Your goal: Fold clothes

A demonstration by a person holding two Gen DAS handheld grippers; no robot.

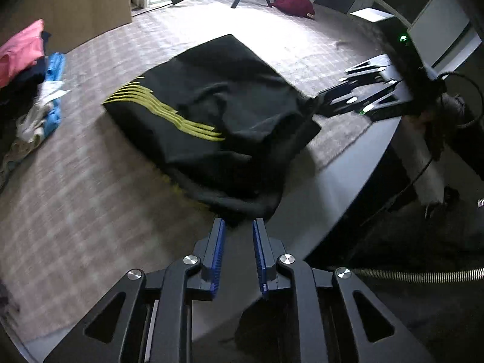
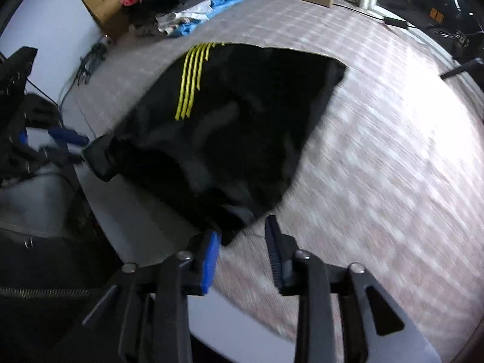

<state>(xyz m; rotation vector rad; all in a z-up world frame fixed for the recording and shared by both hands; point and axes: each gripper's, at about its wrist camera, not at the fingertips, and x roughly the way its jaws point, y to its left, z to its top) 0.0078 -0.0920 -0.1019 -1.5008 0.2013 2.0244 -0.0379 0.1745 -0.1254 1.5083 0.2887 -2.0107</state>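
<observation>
Both grippers parted at the near edge of the folded black garment

My left gripper (image 1: 239, 227) stands narrowly parted, pads clear of the cloth just ahead; my right gripper (image 2: 242, 233) gapes a little wider, the garment's corner lying between its pads unpinched. The black garment (image 1: 211, 115) with yellow stripes (image 1: 163, 112) lies folded on the checked cloth over the desk (image 1: 348, 187). Beyond it sits a pile of pink and blue clothes (image 2: 193, 12)
</observation>
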